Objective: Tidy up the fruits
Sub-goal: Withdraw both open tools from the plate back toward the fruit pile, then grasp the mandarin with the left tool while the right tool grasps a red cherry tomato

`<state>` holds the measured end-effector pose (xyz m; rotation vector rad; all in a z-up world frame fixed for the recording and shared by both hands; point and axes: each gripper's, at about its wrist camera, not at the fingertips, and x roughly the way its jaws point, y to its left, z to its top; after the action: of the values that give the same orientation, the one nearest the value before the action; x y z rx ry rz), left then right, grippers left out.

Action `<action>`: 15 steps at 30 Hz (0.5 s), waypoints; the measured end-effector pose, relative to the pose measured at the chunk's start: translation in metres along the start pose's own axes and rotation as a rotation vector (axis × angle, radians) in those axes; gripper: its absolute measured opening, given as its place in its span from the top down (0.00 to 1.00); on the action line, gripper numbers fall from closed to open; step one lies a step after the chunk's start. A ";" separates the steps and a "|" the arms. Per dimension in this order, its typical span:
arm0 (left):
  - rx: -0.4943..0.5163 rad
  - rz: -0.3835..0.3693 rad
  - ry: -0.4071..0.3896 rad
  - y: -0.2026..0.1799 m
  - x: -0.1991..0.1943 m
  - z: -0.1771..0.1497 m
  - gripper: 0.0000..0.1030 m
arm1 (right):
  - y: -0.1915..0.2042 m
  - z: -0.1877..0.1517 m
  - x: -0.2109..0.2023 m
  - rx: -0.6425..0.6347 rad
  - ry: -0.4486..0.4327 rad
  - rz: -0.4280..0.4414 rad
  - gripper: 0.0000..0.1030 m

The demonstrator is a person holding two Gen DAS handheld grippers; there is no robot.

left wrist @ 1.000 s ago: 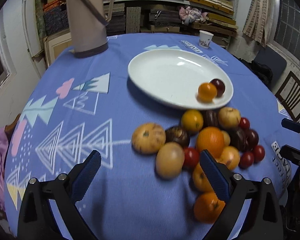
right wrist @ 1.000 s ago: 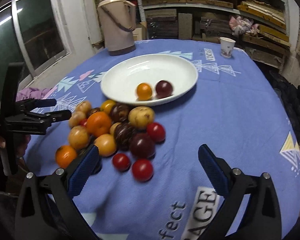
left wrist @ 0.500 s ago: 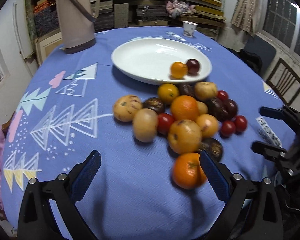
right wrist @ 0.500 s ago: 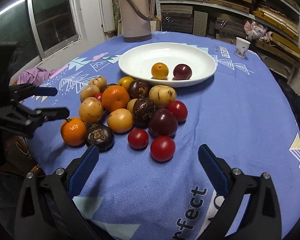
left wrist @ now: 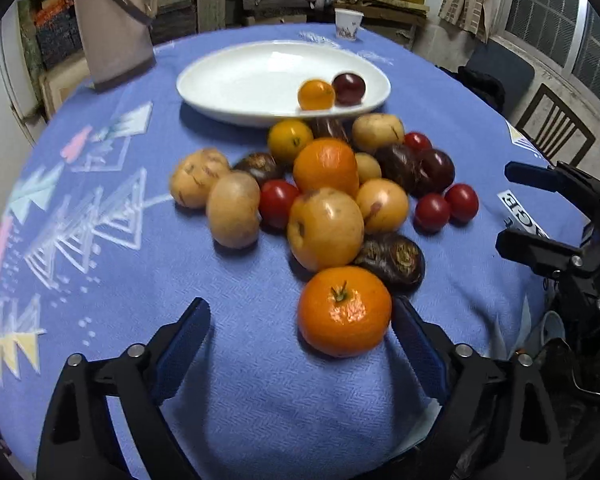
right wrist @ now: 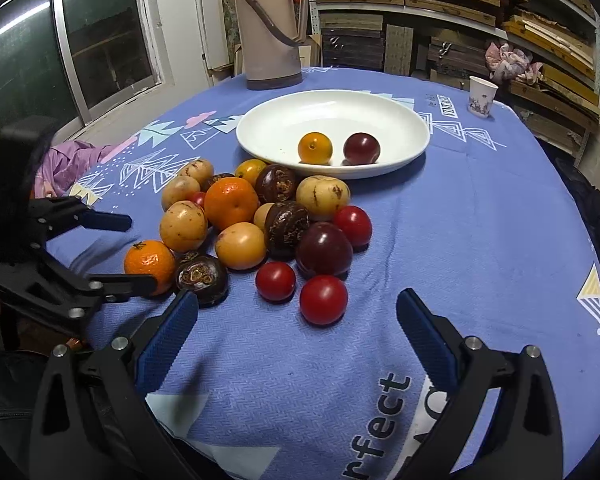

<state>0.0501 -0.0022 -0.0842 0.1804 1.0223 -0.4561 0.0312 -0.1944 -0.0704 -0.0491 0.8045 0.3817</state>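
Observation:
A pile of several fruits lies on the blue tablecloth in front of a white plate [left wrist: 240, 80] [right wrist: 284, 120]. The plate holds a small orange fruit [left wrist: 316, 95] [right wrist: 315, 147] and a dark plum [left wrist: 348, 88] [right wrist: 361, 148]. My left gripper [left wrist: 300, 332] is open, its fingers on either side of a mandarin [left wrist: 344, 311] [right wrist: 149, 261] at the pile's near edge; the right finger is close to it. My right gripper [right wrist: 298, 320] is open and empty, just short of two red tomatoes [right wrist: 323, 299].
A beige thermos [left wrist: 114, 28] [right wrist: 270, 24] stands behind the plate, a paper cup [left wrist: 348, 24] [right wrist: 482, 96] at the far right edge. Shelves line the back wall. A wooden chair [left wrist: 556, 128] stands beside the table. The table edge runs close under both grippers.
The left gripper has moved toward the near mandarin, which now sits between its fingers. The right gripper has drawn a little nearer the tomatoes. Both stay open.

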 end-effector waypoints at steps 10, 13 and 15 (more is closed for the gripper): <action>0.059 -0.041 0.002 -0.001 0.006 -0.004 0.55 | 0.002 0.000 0.008 -0.005 0.022 0.004 0.05; 0.062 -0.054 -0.002 0.001 0.005 -0.005 0.56 | 0.003 0.001 0.012 -0.007 0.031 0.008 0.05; 0.061 -0.061 0.000 0.001 0.004 -0.006 0.55 | 0.003 0.003 0.016 -0.016 0.037 0.009 0.05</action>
<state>0.0479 0.0000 -0.0912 0.2042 1.0162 -0.5428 0.0419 -0.1862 -0.0794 -0.0679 0.8384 0.3970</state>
